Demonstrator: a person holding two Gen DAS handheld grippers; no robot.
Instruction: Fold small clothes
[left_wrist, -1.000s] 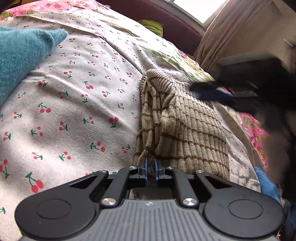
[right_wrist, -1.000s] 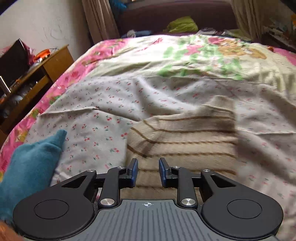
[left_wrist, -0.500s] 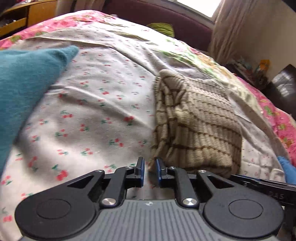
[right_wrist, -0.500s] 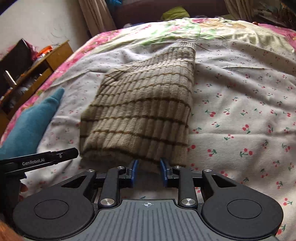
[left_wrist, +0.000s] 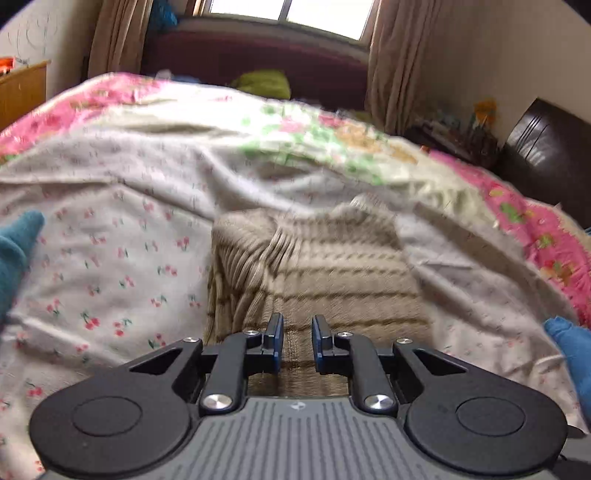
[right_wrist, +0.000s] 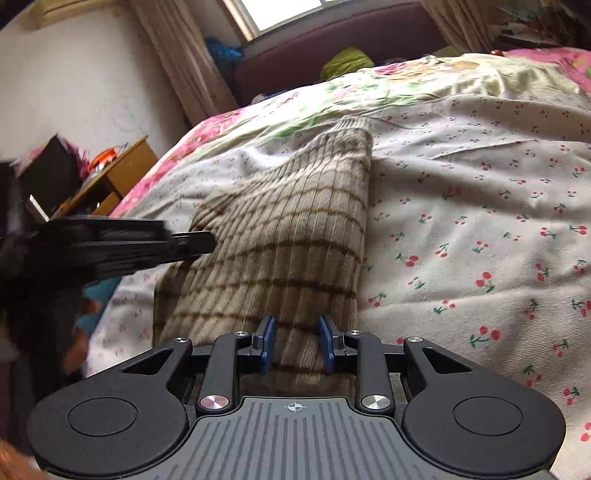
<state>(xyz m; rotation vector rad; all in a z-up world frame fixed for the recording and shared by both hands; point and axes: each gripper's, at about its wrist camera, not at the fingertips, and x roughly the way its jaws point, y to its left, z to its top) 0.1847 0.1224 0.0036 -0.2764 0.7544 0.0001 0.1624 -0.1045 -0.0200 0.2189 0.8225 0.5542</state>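
Note:
A beige ribbed sweater with brown stripes (left_wrist: 332, 266) lies folded into a long block on the cherry-print bedsheet (left_wrist: 110, 277). My left gripper (left_wrist: 297, 343) hovers over its near edge, open by a narrow gap, with knit showing below the gap; the picture is blurred by motion. In the right wrist view the sweater (right_wrist: 288, 229) runs away from me. My right gripper (right_wrist: 297, 343) is open, and the sweater's near end lies between its fingers. The left gripper (right_wrist: 207, 238) reaches in from the left, blurred, at the sweater's left edge.
A teal garment (left_wrist: 14, 251) lies at the left and a blue cloth (left_wrist: 572, 343) at the right. A wooden cabinet (right_wrist: 122, 173) stands beside the bed. A dark headboard (left_wrist: 258, 55) with a green cloth (left_wrist: 262, 83) closes the far end.
My left gripper swung from the sweater's near left corner to above its near edge, and its jaws widened a little. My right gripper sank closer, so the sweater's end now sits between its fingers.

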